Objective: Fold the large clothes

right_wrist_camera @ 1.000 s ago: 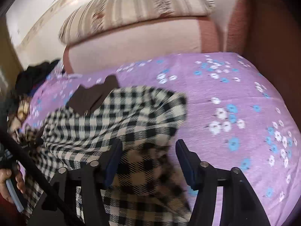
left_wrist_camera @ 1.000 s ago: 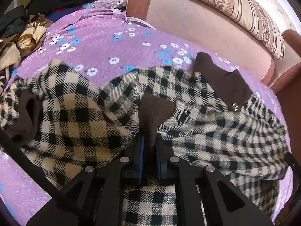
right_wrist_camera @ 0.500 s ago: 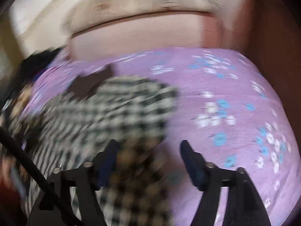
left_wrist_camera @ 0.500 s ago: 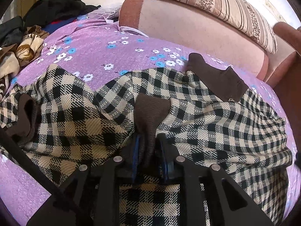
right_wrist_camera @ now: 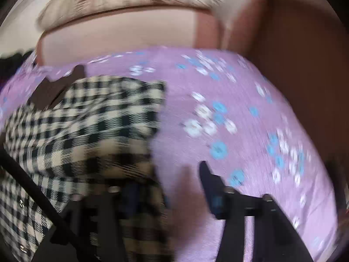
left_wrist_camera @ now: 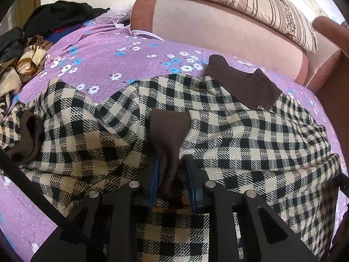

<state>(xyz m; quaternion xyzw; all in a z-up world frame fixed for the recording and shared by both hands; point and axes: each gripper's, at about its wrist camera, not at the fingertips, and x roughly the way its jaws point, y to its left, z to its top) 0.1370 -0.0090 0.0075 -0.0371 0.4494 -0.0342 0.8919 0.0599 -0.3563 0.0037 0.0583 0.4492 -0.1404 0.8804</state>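
Left wrist view: the left gripper (left_wrist_camera: 173, 181) is sitting low centre in the frame, its jaws pinching the brown cuff (left_wrist_camera: 169, 131) of a sleeve on the checked jacket (left_wrist_camera: 250, 135). The jacket is lying across the middle of the frame on the purple sheet (left_wrist_camera: 122, 65), its brown collar (left_wrist_camera: 242, 85) pointing toward the upper right and a second cuff (left_wrist_camera: 24, 135) showing at the left edge. A pile of clothes (left_wrist_camera: 32, 43) is filling the upper left, a sofa back (left_wrist_camera: 218, 32) and striped cushion (left_wrist_camera: 250, 2) the top. The step in hand looks like the sleeve fold, with the cuff being laid over the jacket's body.

Right wrist view: the frame is blurring with motion. The right gripper (right_wrist_camera: 168, 187) is at the bottom centre with its jaws spread wide, holding nothing; the left finger is over the jacket's (right_wrist_camera: 87, 120) edge, the right finger over bare sheet (right_wrist_camera: 250, 109). The jacket is filling the left half.

Next, I judge, the left jaws need to let the cuff drop flat, while the right closes on the jacket's near edge for the following fold.
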